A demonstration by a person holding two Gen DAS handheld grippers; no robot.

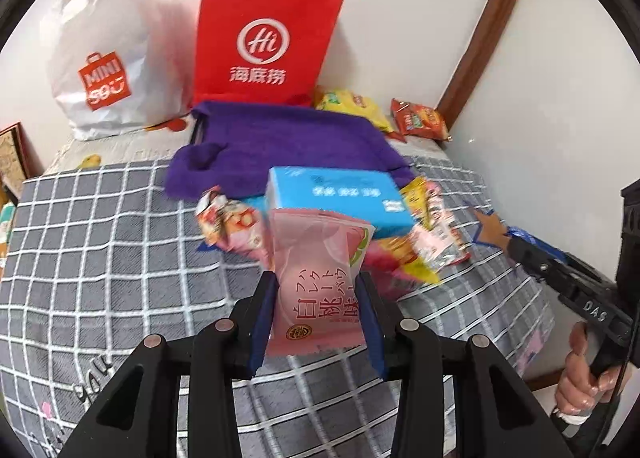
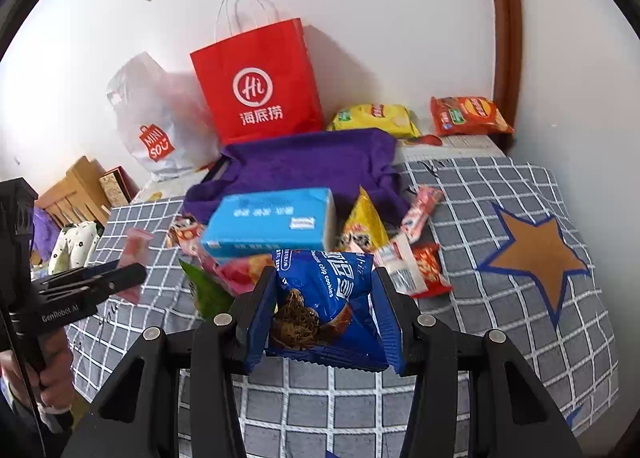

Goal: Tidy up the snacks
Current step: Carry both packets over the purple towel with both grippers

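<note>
Left wrist view's showing the left gripper [image 1: 316, 298] clamping a pink peach snack packet [image 1: 318, 278] upright between its fingers above the checkered blanket [image 1: 100, 238], while the right gripper [image 2: 324, 306] is squeezing a blue cookie bag [image 2: 324, 298] just in front of the snack pile [image 2: 384, 242].

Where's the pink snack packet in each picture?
Left wrist view: the pink snack packet is at bottom centre, pinched in the left hand-held gripper.
Right wrist view: it shows at the left edge, blurred, behind that gripper.
Shared landmark: the red paper bag against the wall.
</note>
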